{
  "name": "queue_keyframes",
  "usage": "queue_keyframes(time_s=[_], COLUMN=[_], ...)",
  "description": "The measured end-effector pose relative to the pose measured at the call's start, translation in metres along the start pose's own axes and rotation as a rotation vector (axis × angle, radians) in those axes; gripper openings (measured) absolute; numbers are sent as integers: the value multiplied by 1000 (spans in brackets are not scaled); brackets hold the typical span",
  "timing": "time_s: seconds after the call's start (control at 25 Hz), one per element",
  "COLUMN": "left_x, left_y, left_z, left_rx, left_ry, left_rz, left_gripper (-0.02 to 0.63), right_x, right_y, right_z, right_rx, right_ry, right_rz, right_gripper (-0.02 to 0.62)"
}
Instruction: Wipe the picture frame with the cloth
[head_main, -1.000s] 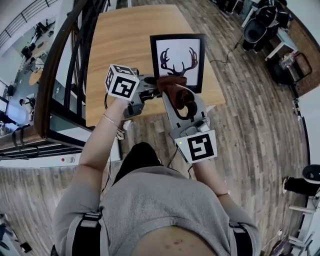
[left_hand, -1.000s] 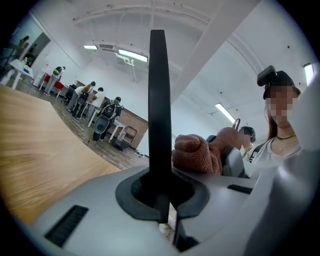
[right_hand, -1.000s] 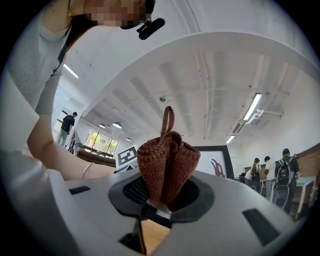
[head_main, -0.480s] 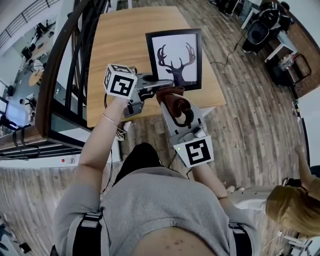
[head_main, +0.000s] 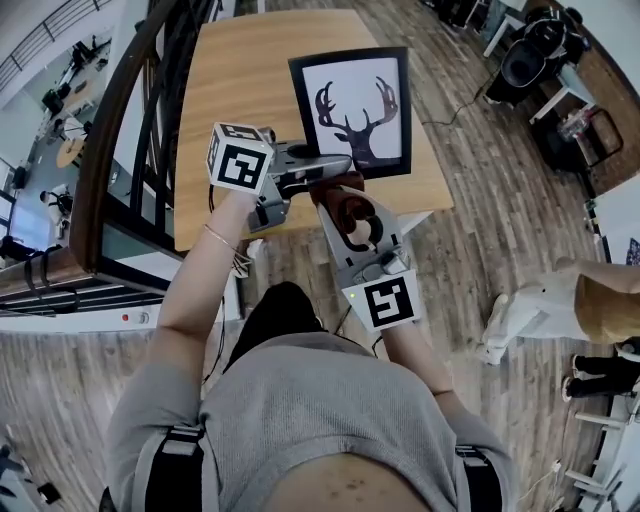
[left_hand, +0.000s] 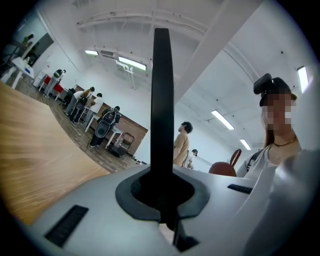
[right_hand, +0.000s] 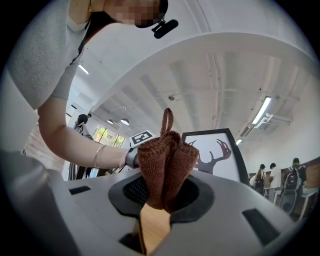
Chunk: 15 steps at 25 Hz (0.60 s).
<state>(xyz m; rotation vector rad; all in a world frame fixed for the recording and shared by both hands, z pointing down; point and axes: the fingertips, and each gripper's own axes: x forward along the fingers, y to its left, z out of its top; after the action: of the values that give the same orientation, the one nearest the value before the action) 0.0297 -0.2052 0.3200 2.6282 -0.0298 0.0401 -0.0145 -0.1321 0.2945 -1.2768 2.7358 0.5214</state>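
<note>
Two grippers are both closed on something. The left gripper (head_main: 333, 166) has its jaws clamped on the lower left edge of the picture frame (head_main: 351, 104). In the left gripper view the frame (left_hand: 162, 95) is seen edge-on, a thin dark bar rising from between the jaws, so the deer print cannot be seen there. The right gripper (head_main: 340, 204) pinches the brown knitted cloth (head_main: 352, 217), which bunches up out of its jaws (right_hand: 165, 167) with a small loop on top.

From the head view the frame stands over the near right part of the wooden tabletop (head_main: 238, 80). Its lower left corner is hidden behind the left gripper. The cloth sits just below the frame's bottom edge, and whether they touch cannot be told. In the right gripper view the cloth covers the left part of the frame (right_hand: 216, 154).
</note>
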Motion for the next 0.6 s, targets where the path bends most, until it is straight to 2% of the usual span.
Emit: queue_keyframes(time_s=[0.2, 0.36, 0.48, 0.6], left_x=[0, 0, 0, 0], left_y=[2, -5, -9, -7], left_z=[-7, -3, 0, -1], left_rx=[50, 19, -1, 2], left_ry=[64, 13, -19, -18], left_rz=[56, 15, -14, -10], left_gripper=[17, 15, 17, 17], right_x=[7, -4, -13, -25], right_y=[6, 13, 9, -1], right_z=[-7, -26, -23, -6], right_rx=[-6, -36, 46, 110], right_ry=[21, 100, 57, 15], right_rz=[-2, 33, -5, -49], right_gripper=[97, 97, 97, 97])
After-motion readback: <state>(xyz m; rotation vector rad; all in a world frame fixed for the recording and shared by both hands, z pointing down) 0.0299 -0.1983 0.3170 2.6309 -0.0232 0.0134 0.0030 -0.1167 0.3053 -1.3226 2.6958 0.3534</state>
